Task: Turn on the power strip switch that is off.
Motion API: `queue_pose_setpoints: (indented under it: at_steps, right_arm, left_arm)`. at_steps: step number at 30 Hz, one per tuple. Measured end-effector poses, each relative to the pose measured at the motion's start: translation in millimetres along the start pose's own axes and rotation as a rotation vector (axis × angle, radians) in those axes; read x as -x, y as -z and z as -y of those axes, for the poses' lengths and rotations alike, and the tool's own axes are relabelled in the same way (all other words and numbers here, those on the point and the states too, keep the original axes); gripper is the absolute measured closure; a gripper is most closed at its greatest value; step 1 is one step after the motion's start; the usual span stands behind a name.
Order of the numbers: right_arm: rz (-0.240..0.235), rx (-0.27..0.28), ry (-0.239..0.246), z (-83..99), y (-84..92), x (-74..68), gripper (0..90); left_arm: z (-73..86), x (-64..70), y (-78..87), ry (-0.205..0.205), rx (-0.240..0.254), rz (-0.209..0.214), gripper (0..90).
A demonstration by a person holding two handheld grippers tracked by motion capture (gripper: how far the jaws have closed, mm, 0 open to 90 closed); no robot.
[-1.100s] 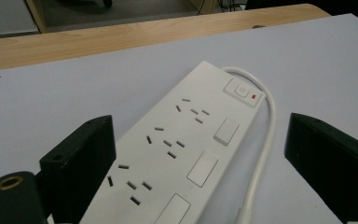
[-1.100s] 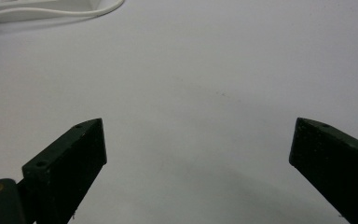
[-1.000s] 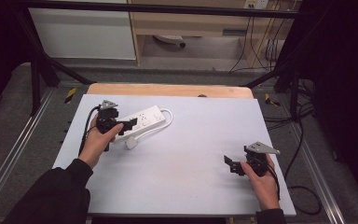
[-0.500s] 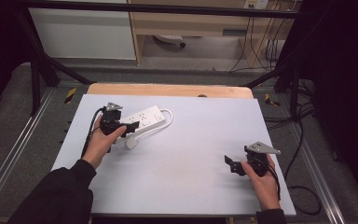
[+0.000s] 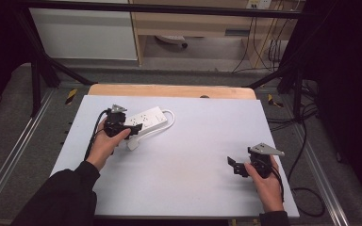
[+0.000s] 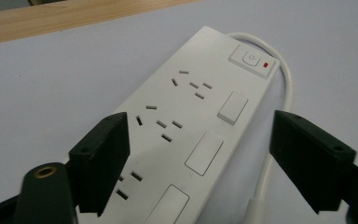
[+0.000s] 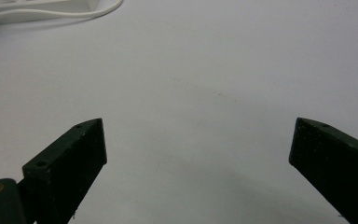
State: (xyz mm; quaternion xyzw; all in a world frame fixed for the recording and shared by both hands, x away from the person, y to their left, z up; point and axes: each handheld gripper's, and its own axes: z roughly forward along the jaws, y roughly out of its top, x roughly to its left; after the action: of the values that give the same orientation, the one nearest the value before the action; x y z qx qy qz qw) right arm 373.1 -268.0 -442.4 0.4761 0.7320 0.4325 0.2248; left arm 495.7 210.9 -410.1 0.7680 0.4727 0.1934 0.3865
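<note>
White power strip (image 6: 193, 126) btwn wide-apart left tongs (image 6: 200, 154), w/ no contact.

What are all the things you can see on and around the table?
Power strip: one, white, far left part of the table, between the left tongs' open jaws.
Cord: one, white, looping from the strip's far end back along its side.
Table: one, pale grey top with a wooden far edge.
Left tongs: one, black, open, around the strip's near end.
Right tongs: one, black, open, near right of the table.
Hands: two, one on each tongs, dark sleeves.
</note>
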Motion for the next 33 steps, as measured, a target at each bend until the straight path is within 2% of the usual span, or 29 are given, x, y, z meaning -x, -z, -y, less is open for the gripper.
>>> queue_pose_setpoints:
  at_steps: [6,14,23,33]
  right_arm:
    - [0.000,0.002,0.002,-0.1,0.7,0.7,4.4]
    - [0.000,0.002,0.000,-0.1,1.0,1.0,4.5]
    - [-0.001,0.001,-0.001,-0.1,1.3,1.4,4.5]
    - [-0.003,0.002,-0.001,-0.1,1.5,1.3,4.5]
  left_arm:
    - [0.2,2.7,-2.2,-0.010,-0.003,0.009,31.8]
    - [-0.5,6.4,-3.9,-0.024,0.010,0.029,50.6]
    - [0.8,4.0,-8.7,-0.021,0.003,0.038,63.9]
    - [1.0,3.8,-12.8,-0.023,0.006,0.070,76.3]
